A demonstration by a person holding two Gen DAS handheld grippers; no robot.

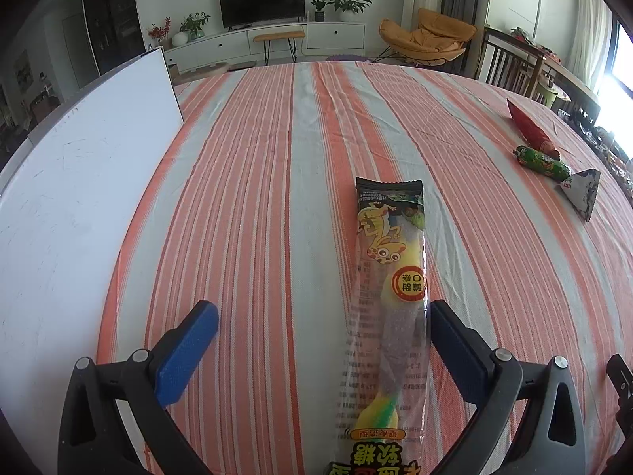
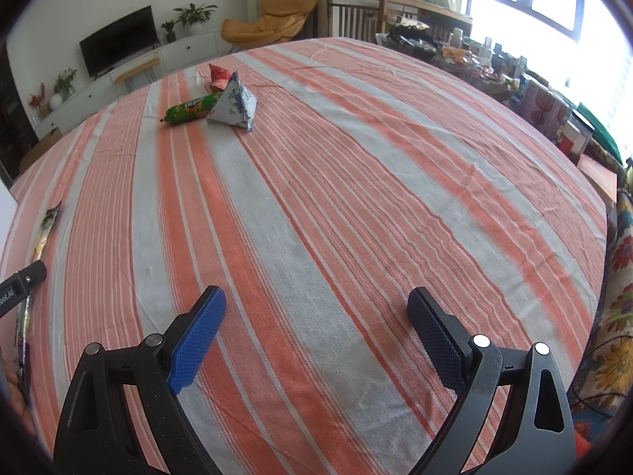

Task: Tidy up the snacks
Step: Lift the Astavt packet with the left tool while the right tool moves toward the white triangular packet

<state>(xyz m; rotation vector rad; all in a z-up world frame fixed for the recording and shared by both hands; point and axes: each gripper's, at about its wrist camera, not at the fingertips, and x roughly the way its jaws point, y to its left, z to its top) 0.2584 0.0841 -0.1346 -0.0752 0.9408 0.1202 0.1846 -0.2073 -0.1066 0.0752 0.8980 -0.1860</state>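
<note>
We judged the gummy packet (image 1: 389,297) light, limp and slick, lying between our left gripper's (image 1: 322,318) wide-open fingers, best pinched mid-length.

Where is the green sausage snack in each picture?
Left wrist view: the green sausage snack lies far right, between a red packet and a white triangular packet.
Right wrist view: the sausage lies upper left, beside the same packets.
Shared landmark: the white triangular packet, at the sausage's end.
</note>
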